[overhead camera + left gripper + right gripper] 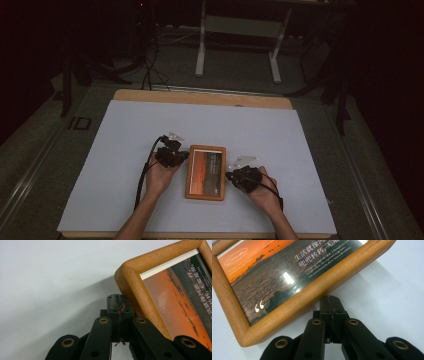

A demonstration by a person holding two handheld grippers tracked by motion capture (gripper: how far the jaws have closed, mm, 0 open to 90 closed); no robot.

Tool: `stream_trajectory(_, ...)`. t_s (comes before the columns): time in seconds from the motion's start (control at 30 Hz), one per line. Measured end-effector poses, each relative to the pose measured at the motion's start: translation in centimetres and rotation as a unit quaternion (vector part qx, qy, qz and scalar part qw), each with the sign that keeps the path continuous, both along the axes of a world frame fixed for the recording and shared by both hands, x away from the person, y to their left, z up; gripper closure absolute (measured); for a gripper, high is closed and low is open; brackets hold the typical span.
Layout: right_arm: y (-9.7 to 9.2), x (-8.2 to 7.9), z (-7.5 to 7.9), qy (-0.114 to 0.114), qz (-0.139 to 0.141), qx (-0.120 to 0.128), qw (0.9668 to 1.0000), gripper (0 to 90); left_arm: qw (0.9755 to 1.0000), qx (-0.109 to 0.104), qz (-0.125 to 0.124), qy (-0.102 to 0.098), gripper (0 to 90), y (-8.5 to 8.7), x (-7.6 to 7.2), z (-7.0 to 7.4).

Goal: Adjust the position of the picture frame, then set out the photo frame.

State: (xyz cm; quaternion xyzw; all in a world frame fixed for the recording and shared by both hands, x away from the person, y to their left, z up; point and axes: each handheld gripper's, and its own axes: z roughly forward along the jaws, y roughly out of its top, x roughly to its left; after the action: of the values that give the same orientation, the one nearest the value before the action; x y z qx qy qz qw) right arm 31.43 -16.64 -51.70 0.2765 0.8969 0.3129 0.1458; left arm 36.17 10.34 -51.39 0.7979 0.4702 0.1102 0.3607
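A wooden picture frame [205, 172] with an orange sunset print lies flat on the white table cover. My left gripper [186, 155] is at the frame's upper left edge, its jaws shut with nothing between them. In the left gripper view the shut tips [120, 303] touch the side of the wooden frame [135, 290] near its rounded corner. My right gripper [228, 176] is at the frame's right edge, also shut and empty. In the right gripper view its tips [330, 300] meet the long side of the frame [317, 292].
The white cover [125, 145] spreads over a wooden table [200, 97]. A white desk stand [240, 40] and dark cables [150, 70] are on the floor beyond the far edge. Forearms come in from the bottom edge.
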Motion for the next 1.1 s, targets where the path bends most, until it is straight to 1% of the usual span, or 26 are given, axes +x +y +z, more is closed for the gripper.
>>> stream_trajectory(0.1,-0.1,0.0,0.0,0.002,-0.002,0.007,1.0000,90.0,1.0000,-0.008,0.000,0.002,89.7,0.1,0.1,0.0)
stream_trajectory(0.2,-0.2,0.1,0.0,0.004,-0.002,0.013,0.9999,90.0,0.9999,-0.011,-0.003,0.002,89.6,0.3,0.2,0.0)
stream_trajectory(0.23,-0.3,0.1,0.0,0.004,-0.004,0.017,0.9998,90.0,0.9999,-0.016,-0.002,0.001,89.6,0.4,0.1,0.0)
stream_trajectory(0.27,-0.6,0.3,-0.1,-0.004,-0.015,0.019,0.9997,90.0,0.9999,-0.016,0.000,0.000,88.9,0.5,0.0,0.1)
stream_trajectory(0.3,-0.7,0.5,-0.1,-0.002,-0.020,0.027,0.9994,90.0,0.9998,-0.020,0.000,-0.002,87.9,0.6,-0.1,0.2)
stream_trajectory(0.33,-0.9,0.6,-0.1,-0.001,-0.024,0.029,0.9993,90.0,0.9997,-0.023,0.000,-0.005,87.1,0.8,-0.2,0.3)
stream_trajectory(0.4,-1.2,0.7,0.0,-0.006,-0.027,0.030,0.9992,90.0,0.9994,-0.032,-0.001,-0.010,85.2,1.2,-0.6,0.6)
stream_trajectory(0.5,-1.8,0.7,0.4,-0.009,-0.036,0.040,0.9985,87.9,0.9988,-0.046,-0.003,-0.016,82.7,1.9,-1.2,0.8)
stream_trajectory(0.67,-2.5,0.9,1.2,-0.017,-0.045,0.058,0.9972,84.2,0.9977,-0.062,-0.011,-0.026,78.1,2.9,-2.4,1.1)
stream_trajectory(0.7,-2.6,0.9,1.4,-0.018,-0.047,0.059,0.9970,83.6,0.9973,-0.066,-0.012,-0.029,76.9,3.1,-2.7,1.2)
stream_trajectory(0.73,-2.6,0.9,1.5,-0.020,-0.048,0.062,0.9967,83.1,0.9964,-0.077,-0.015,-0.031,75.7,3.3,-3.0,1.4)
stream_trajectory(0.77,-2.6,0.9,1.5,-0.020,-0.048,0.062,0.9967,83.1,0.9964,-0.077,-0.015,-0.031,73.7,3.3,-3.0,1.4)
stream_trajectory(0.83,-2.5,0.9,2.0,-0.024,-0.049,0.070,0.9961,80.6,0.9959,-0.081,-0.021,-0.034,72.8,3.4,-3.4,1.5)
stream_trajectory(0.87,-2.4,1.0,2.3,-0.029,-0.051,0.074,0.9955,78.0,0.9952,-0.087,-0.025,-0.036,68.8,3.5,-3.5,1.7)
stream_trajectory(0.9,-2.4,1.0,2.3,-0.029,-0.051,0.074,0.9955,78.0,0.9947,-0.091,-0.030,-0.037,68.8,3.5,-3.7,1.8)
stream_trajectory(0.97,-2.3,1.1,2.7,-0.032,-0.052,0.084,0.9946,76.0,0.9938,-0.097,-0.039,-0.039,63.5,3.4,-3.9,2.1)
stream_trajectory(1.0,-2.3,1.1,2.9,-0.033,-0.053,0.087,0.9943,74.6,0.9932,-0.101,-0.042,-0.039,63.5,3.3,-4.0,2.3)
stream_trajectory(1.03,-2.2,1.1,3.2,-0.033,-0.052,0.100,0.9931,72.6,0.9922,-0.110,-0.044,-0.040,61.0,3.3,-4.1,2.5)
stream_trajectory(1.1,-2.1,1.1,3.3,-0.032,-0.052,0.103,0.9928,71.9,0.9915,-0.115,-0.045,-0.041,60.2,3.2,-4.2,2.7)
